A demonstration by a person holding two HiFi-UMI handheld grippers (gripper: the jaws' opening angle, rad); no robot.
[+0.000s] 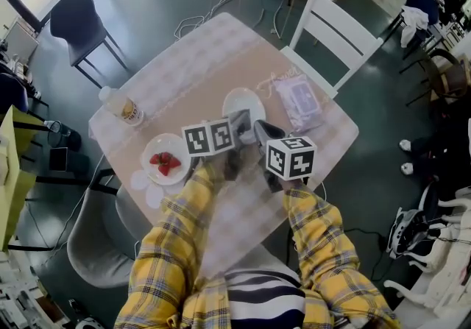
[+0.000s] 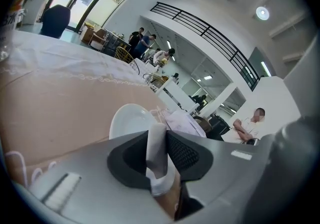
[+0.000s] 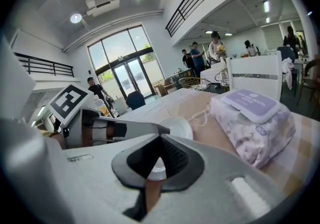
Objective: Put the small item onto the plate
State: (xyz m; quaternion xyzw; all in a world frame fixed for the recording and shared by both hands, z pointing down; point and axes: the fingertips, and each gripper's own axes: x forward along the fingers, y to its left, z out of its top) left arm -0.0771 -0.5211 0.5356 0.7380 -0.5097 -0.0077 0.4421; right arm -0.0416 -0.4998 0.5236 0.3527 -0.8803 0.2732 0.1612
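Note:
An empty white plate (image 1: 243,104) lies mid-table, just beyond both grippers; it also shows as the plate (image 2: 127,120) in the left gripper view and the plate (image 3: 177,127) in the right one. My left gripper (image 2: 161,138) is shut on a small white item (image 2: 156,150), a thin strip standing upright between the dark pads. In the head view the left gripper (image 1: 237,127) points at the plate's near rim and the item is hidden. My right gripper (image 1: 263,132) sits beside it; the right gripper (image 3: 160,140) has its tips together and holds nothing I can make out.
A plate of strawberries (image 1: 165,160) and a bottle (image 1: 121,107) stand on the table's left. A pack of wet wipes (image 1: 298,99) lies right of the empty plate. A white chair (image 1: 335,29) stands at the far side and a grey chair (image 1: 96,246) near left.

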